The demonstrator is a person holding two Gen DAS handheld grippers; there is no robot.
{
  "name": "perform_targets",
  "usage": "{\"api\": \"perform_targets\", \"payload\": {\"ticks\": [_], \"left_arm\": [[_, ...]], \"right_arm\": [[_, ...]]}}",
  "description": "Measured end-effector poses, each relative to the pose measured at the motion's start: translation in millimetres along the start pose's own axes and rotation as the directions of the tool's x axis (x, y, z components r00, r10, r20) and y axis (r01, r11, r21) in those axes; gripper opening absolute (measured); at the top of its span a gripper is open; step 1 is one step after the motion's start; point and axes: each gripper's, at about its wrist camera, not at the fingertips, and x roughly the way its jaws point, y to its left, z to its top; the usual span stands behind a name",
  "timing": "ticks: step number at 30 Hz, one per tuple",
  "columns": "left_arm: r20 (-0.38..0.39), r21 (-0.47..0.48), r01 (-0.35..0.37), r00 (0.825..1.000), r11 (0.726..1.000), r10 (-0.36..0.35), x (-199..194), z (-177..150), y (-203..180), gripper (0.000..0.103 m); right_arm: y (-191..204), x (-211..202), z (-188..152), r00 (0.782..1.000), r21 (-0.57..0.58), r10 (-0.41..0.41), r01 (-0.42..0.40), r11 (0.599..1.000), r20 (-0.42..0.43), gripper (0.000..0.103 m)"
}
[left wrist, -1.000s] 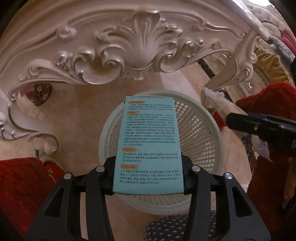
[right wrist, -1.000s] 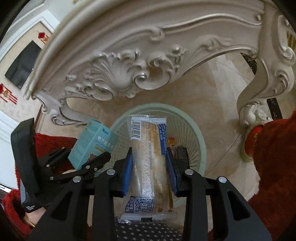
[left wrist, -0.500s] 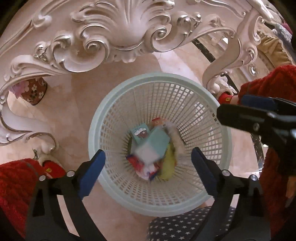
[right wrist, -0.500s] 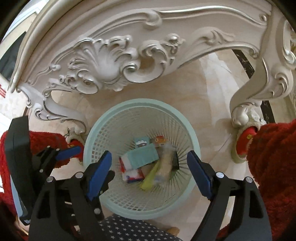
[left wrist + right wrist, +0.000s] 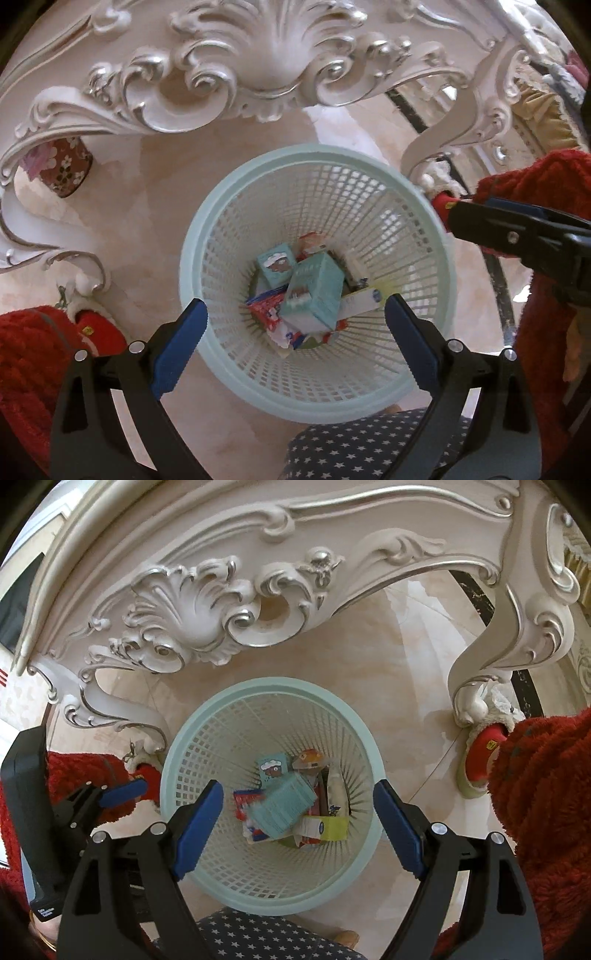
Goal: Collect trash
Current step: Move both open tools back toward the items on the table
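i hold both tools pointing steeply down over a pale green mesh basket (image 5: 229,206) that stands on a glossy beige floor (image 5: 147,206) just in front of an ornate white carved table (image 5: 266,66). my left gripper (image 5: 295,325) has its blue pads spread wide with nothing between them, and my right gripper (image 5: 297,818) is likewise spread and empty; each sits above the basket mouth, so whatever leaves the jaws falls straight in. the trash lies heaped at the bottom: a teal box (image 5: 314,295) on top, a smaller teal carton with a cartoon face (image 5: 277,264) beside it, a red and white packet (image 5: 269,312) beneath, and a white and yellow wrapper (image 5: 325,827) to one side. a second ago my left pads were clamped on that teal box and my right pads on a clear-wrapped snack bar; now both are released, and the box has settled in the heap. red fuzzy sleeves (image 5: 546,794) frame the edges, and star-printed dark fabric (image 5: 369,450) shows below.
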Motion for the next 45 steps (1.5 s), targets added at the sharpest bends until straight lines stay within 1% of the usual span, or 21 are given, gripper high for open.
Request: {"api": "perform_targets", "payload": {"ticks": [2,3,5,6,7,9,10,12,13,15,18,19,22,24,26,28,30,34,38,43,45], "left_arm": [[0.055,0.025,0.024,0.998,0.999,-0.026,-14.4,-1.2,-4.9,0.094],[0.076,0.031,0.026,0.997,0.999,-0.029,-20.3,-1.7,-6.1,0.094],[0.165,0.047,0.024,0.986,0.999,-0.032,-49.0,-3.5,-9.7,0.094],[0.212,0.053,0.033,0.976,0.998,-0.043,-65.8,-3.6,-11.0,0.094],[0.268,0.063,0.046,0.961,0.997,-0.061,-88.5,-2.2,-11.8,0.094],[0.344,0.083,0.028,0.937,0.996,-0.055,-132.5,10.0,-12.4,0.094],[0.367,0.086,0.013,0.929,0.996,-0.044,-148.1,17.7,-12.0,0.094],[0.423,0.095,-0.013,0.906,0.995,-0.028,-181.7,39.3,-9.2,0.094],[0.459,0.11,-0.019,0.888,0.994,-0.033,-199.4,53.9,-5.6,0.094],[0.495,0.142,-0.029,0.868,0.989,-0.046,-220.2,83.3,1.7,0.094],[0.485,0.127,-0.107,0.874,0.986,0.032,-226.4,152.4,21.7,0.094],[0.473,0.123,-0.112,0.88,0.986,0.041,-223.4,171.5,27.4,0.094],[0.43,0.102,-0.082,0.902,0.991,0.03,-207.1,235.1,56.2,0.094],[0.417,0.074,-0.088,0.907,0.993,0.05,-194.4,268.4,70.0,0.094],[0.386,0.074,-0.06,0.922,0.996,0.027,-175.9,304.7,84.3,0.094],[0.355,0.093,-0.035,0.935,0.995,0.0,-159.7,328.0,93.2,0.094],[0.33,0.121,-0.035,0.944,0.992,-0.007,-143.6,345.8,97.5,0.094],[0.295,0.158,-0.048,0.956,0.986,-0.001,-119.3,375.3,103.4,0.094],[0.27,0.194,-0.069,0.963,0.979,0.014,-103.8,389.7,99.7,0.094],[0.269,0.225,-0.134,0.96,0.965,0.07,-95.4,402.2,95.8,0.094],[0.269,0.22,-0.144,0.96,0.965,0.082,-93.8,407.0,96.6,0.094]], "right_arm": [[0.5,-9.9,-0.7,0.999,0.0,0.021,-0.021,1.0,0.029,0.079],[1.4,-21.4,-1.5,0.997,-0.002,0.041,-0.041,0.999,0.063,0.079],[5.1,-49.4,-2.2,0.987,-0.017,0.071,-0.069,0.997,0.145,0.079],[8.5,-76.8,-1.7,0.97,-0.041,0.097,-0.09,0.995,0.224,0.079],[11.2,-92.9,-0.1,0.956,-0.058,0.11,-0.098,0.993,0.272,0.079],[19.0,-142.5,11.7,0.901,-0.117,0.142,-0.103,0.988,0.41,0.079],[21.4,-157.1,18.2,0.881,-0.134,0.148,-0.097,0.986,0.45,0.08],[25.4,-188.4,38.5,0.833,-0.161,0.143,-0.066,0.985,0.534,0.092],[27.1,-198.5,50.7,0.815,-0.174,0.143,-0.054,0.983,0.561,0.093],[30.3,-210.3,83.5,0.788,-0.208,0.135,-0.008,0.978,0.601,0.093],[30.6,-205.8,129.3,0.777,-0.226,0.085,0.075,0.971,0.624,0.093],[30.3,-201.7,145.2,0.779,-0.228,0.075,0.089,0.969,0.622,0.093],[26.8,-181.8,198.7,0.806,-0.237,0.061,0.099,0.967,0.589,0.093],[26.3,-163.6,236.4,0.822,-0.237,0.045,0.11,0.965,0.568,0.093],[23.9,-143.8,270.3,0.846,-0.251,0.041,0.111,0.962,0.532,0.093],[20.8,-129.7,294.1,0.862,-0.27,0.031,0.125,0.955,0.506,0.093],[17.7,-107.1,323.5,0.883,-0.291,-0.002,0.157,0.944,0.47,0.093],[10.8,-83.4,346.6,0.901,-0.304,-0.052,0.199,0.931,0.431,0.092],[12.1,-64.9,363.2,0.924,-0.33,-0.042,0.178,0.927,0.381,0.092],[24.1,-48.0,375.4,0.922,-0.36,-0.091,0.237,0.902,0.377,0.091],[24.4,-41.1,382.6,0.926,-0.356,-0.103,0.24,0.903,0.364,0.083]]}}
